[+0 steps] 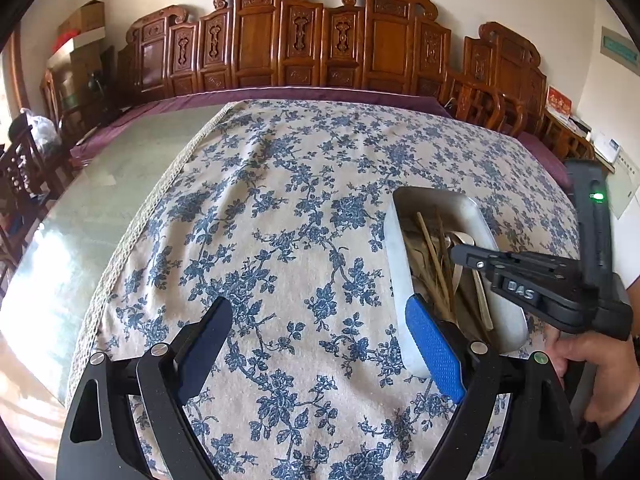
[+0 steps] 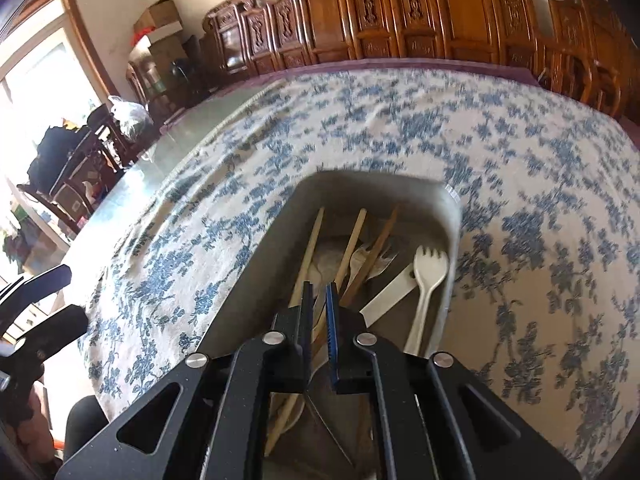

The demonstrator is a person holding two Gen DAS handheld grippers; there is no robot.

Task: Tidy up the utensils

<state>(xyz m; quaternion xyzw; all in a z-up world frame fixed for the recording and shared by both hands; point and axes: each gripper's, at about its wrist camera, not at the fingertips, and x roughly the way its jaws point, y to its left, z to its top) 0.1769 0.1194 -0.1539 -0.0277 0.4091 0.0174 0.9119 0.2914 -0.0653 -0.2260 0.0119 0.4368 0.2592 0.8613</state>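
A metal tray [image 1: 394, 248] sits on the floral tablecloth and holds wooden chopsticks [image 1: 434, 258], spoons and white plastic sporks. In the right wrist view the tray [image 2: 256, 264] lies straight ahead with chopsticks [image 2: 310, 252] and a white spork [image 2: 428, 276] inside. My right gripper [image 2: 319, 292] is inside the tray, jaws nearly together with a thin utensil between them; which one is unclear. It also shows in the left wrist view [image 1: 460, 254] above the tray. My left gripper [image 1: 320, 320] is open and empty over the cloth, left of the tray.
The floral tablecloth [image 1: 280, 200] covers most of the table; bare glass tabletop [image 1: 100, 200] lies to the left. Carved wooden chairs [image 1: 304, 40] line the far side. Cardboard boxes [image 1: 80, 32] stand at the back left.
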